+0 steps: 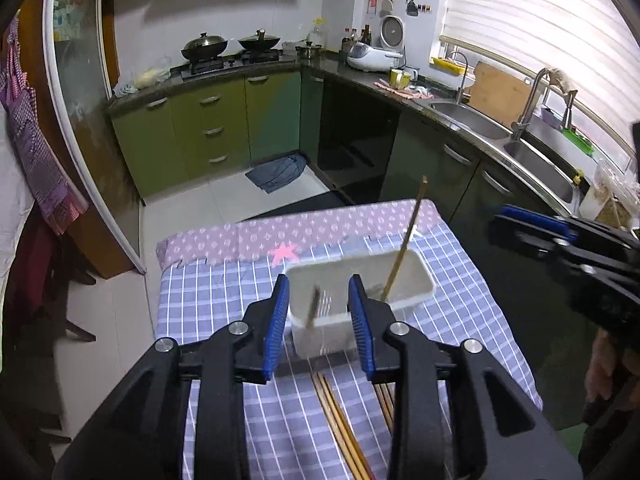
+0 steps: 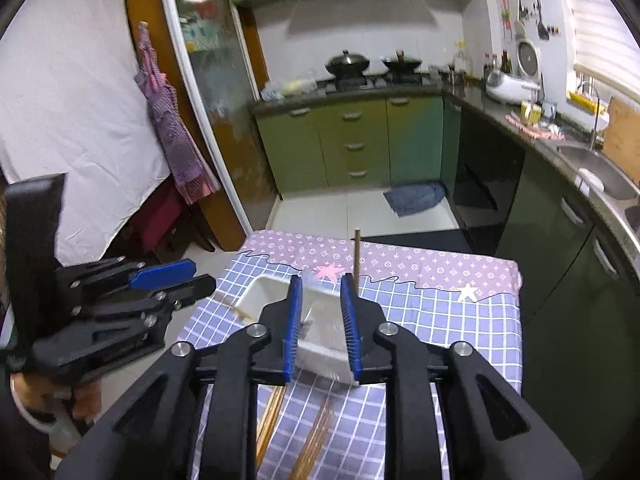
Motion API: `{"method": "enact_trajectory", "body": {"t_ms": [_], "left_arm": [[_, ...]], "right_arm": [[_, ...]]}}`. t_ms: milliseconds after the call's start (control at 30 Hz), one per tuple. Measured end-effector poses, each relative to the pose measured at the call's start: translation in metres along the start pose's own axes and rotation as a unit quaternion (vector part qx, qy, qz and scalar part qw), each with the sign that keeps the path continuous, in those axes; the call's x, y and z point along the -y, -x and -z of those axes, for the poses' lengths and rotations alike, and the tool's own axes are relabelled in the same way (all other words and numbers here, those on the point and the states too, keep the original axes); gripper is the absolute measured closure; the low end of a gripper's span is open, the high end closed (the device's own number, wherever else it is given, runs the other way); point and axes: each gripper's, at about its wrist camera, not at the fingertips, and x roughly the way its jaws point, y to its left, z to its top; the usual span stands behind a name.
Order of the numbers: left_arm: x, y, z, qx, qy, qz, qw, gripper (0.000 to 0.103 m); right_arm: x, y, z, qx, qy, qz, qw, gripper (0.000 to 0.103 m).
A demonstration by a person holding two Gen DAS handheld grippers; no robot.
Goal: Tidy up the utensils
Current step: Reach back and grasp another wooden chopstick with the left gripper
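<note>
A white rectangular container (image 1: 420, 280) stands on a blue checked tablecloth (image 1: 224, 300). One wooden chopstick (image 1: 404, 240) leans upright in its right end. A second, blurred chopstick (image 1: 314, 308) is in its near end, seen in the gap of my left gripper (image 1: 318, 284), whose pads do not touch it; the gripper is open. My right gripper (image 2: 321, 282) hovers open over the container (image 2: 320, 356), with the upright chopstick (image 2: 356, 256) just behind its right finger. Several loose chopsticks (image 1: 340, 420) lie on the cloth in front of the container.
The table ends just past the purple patterned cloth strip (image 1: 280, 236). Green kitchen cabinets, a stove with woks (image 1: 204, 46) and a steel sink (image 1: 472, 120) line the far side and right. A blue rag (image 1: 276, 172) lies on the tiled floor.
</note>
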Motion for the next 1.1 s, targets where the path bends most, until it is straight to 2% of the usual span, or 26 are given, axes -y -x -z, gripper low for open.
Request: {"method": "enact_trajectory", "body": {"t_ms": [67, 200, 233, 300, 333, 433, 633, 733, 867, 1100], "left_arm": [[-0.003, 0.004, 0.013, -0.023, 0.007, 0.005, 0.9997, 0.072], [-0.011, -0.012, 0.054, -0.102, 0.034, 0.025, 0.9939, 0.072], [-0.012, -0.023, 0.07, -0.132, 0.04, 0.028, 0.99, 0.072], [-0.011, -0.039, 0.087, -0.169, 0.046, 0.028, 0.9842, 0.072], [-0.011, -0.054, 0.1, -0.197, 0.052, 0.028, 0.9786, 0.072], [-0.012, -0.081, 0.117, -0.238, 0.07, 0.025, 0.9684, 0.072], [-0.009, -0.123, 0.126, -0.284, 0.086, 0.015, 0.955, 0.072], [-0.005, -0.138, 0.128, -0.301, 0.084, 0.008, 0.9499, 0.075], [-0.005, -0.151, 0.131, -0.317, 0.087, -0.011, 0.9445, 0.08], [0.003, -0.166, 0.136, -0.331, 0.087, -0.029, 0.9391, 0.082]], "right_arm": [[0.004, 0.01, 0.025, -0.019, 0.001, 0.003, 1.0, 0.08], [0.024, 0.004, 0.083, -0.083, -0.004, 0.021, 0.996, 0.079], [0.031, -0.001, 0.098, -0.101, -0.008, 0.027, 0.994, 0.078], [0.045, -0.011, 0.121, -0.128, -0.019, 0.037, 0.991, 0.078], [0.056, -0.018, 0.134, -0.145, -0.029, 0.041, 0.988, 0.078], [0.081, -0.031, 0.162, -0.176, -0.061, 0.036, 0.982, 0.078], [0.097, -0.039, 0.186, -0.194, -0.08, 0.028, 0.977, 0.078], [0.1, -0.04, 0.189, -0.195, -0.082, 0.025, 0.977, 0.073], [0.104, -0.042, 0.193, -0.194, -0.088, 0.02, 0.977, 0.073], [0.106, -0.044, 0.197, -0.195, -0.094, 0.008, 0.976, 0.073]]}}
